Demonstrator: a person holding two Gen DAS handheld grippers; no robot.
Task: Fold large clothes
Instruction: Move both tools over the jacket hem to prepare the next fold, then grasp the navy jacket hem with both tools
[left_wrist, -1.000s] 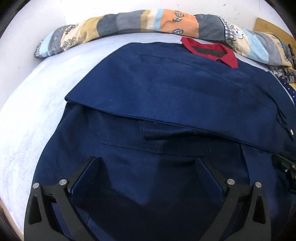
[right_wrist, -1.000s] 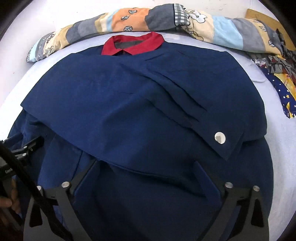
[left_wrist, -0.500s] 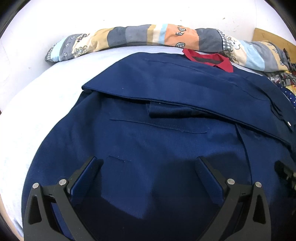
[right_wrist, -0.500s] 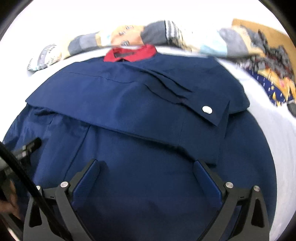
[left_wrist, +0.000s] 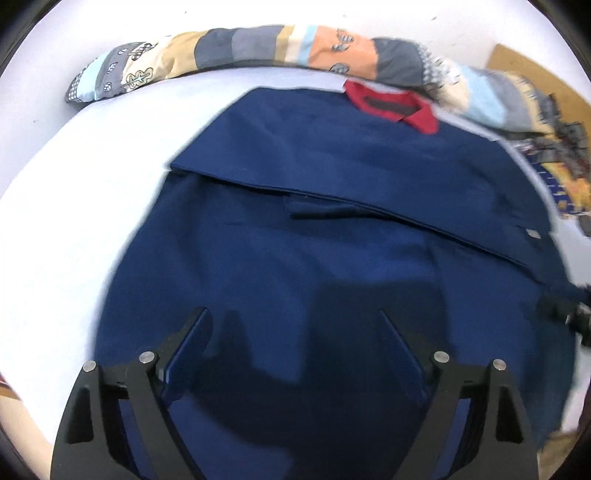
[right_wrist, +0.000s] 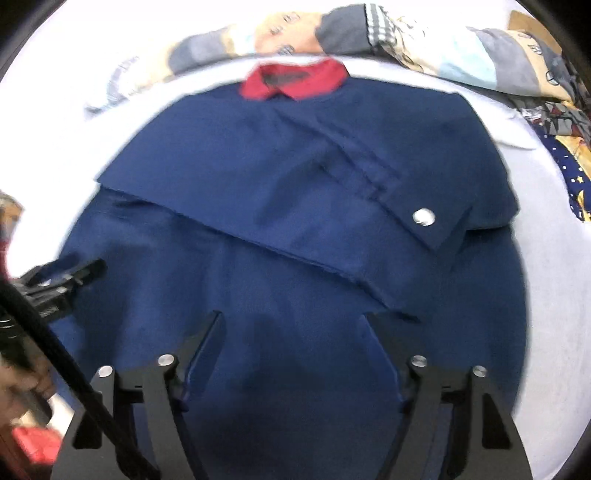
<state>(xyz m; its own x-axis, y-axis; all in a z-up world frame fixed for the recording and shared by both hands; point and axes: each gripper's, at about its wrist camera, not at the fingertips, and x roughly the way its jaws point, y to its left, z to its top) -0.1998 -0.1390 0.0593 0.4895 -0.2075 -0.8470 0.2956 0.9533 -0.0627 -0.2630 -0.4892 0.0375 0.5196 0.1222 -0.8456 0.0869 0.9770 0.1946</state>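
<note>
A large navy jacket (left_wrist: 332, 192) with a red collar (left_wrist: 391, 105) lies flat on the white bed sheet (left_wrist: 74, 206), collar at the far end. Its sleeves are folded across the chest, with a silver snap on the cuff (right_wrist: 424, 216). The jacket also fills the right wrist view (right_wrist: 295, 258). My left gripper (left_wrist: 293, 325) is open and empty over the jacket's near part. My right gripper (right_wrist: 293, 328) is open and empty over the near part too. The other gripper shows at the edge of each view (right_wrist: 55, 284) (left_wrist: 565, 310).
A rolled patchwork quilt (left_wrist: 258, 48) lies along the far edge of the bed. A dark starred cloth and other patterned fabric (right_wrist: 569, 162) lie at the far right. A brown board (left_wrist: 517, 66) stands behind them.
Both grippers pulled back and rose from the jacket, so more of it and the white sheet shows. The jacket has not changed shape. Both stay open.
</note>
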